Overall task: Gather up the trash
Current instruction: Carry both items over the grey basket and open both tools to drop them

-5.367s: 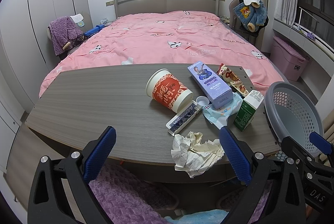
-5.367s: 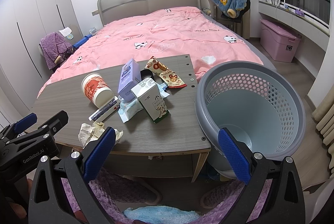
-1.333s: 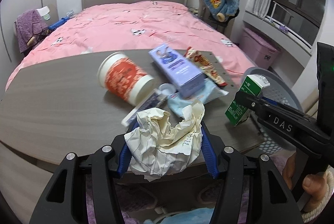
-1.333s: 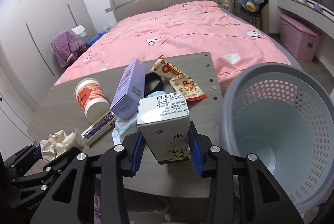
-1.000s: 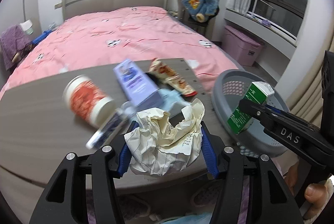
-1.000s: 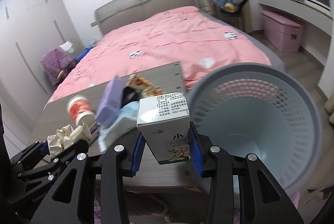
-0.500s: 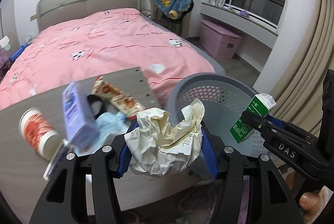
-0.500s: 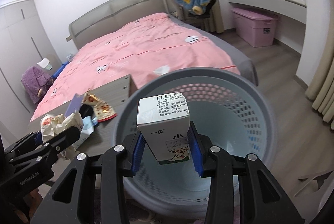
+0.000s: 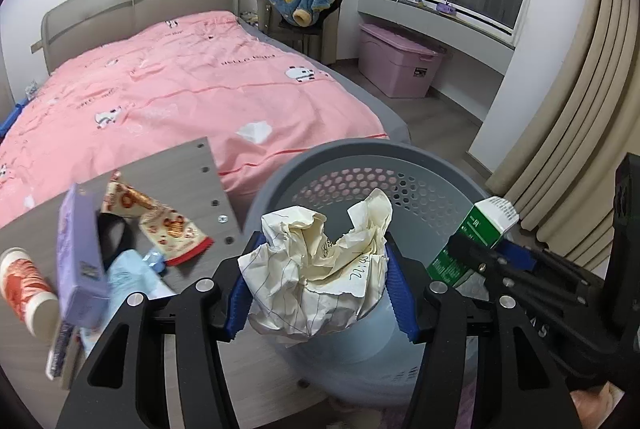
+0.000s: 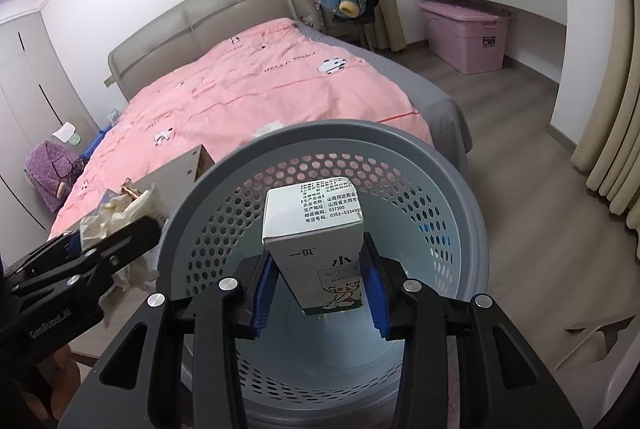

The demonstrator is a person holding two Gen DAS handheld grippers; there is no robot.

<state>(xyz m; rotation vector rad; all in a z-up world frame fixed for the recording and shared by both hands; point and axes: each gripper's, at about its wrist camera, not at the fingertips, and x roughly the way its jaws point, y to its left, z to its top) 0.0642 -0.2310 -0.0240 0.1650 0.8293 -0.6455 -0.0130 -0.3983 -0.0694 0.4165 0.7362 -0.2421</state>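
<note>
My left gripper [image 9: 322,287] is shut on a crumpled ball of lined paper [image 9: 320,269], held over the near rim of the grey perforated bin [image 9: 360,157]. My right gripper [image 10: 318,287] is shut on a small white and green carton [image 10: 316,229], which hangs above the bin's [image 10: 224,181] open mouth. In the left wrist view the carton [image 9: 476,241] shows at the right, over the bin's edge. The paper ball [image 10: 116,213] shows at the left in the right wrist view.
On the grey table [image 9: 176,165] at the left lie a purple box [image 9: 78,253], a red and white cup [image 9: 24,289], a snack wrapper [image 9: 160,221] and a pale blue packet [image 9: 128,277]. A pink bed [image 9: 180,89] lies behind; a pink storage box [image 9: 396,65] stands by the window.
Both grippers have swung from over the table to above the bin, each still holding its item. The table's litter has slid to the left of view.
</note>
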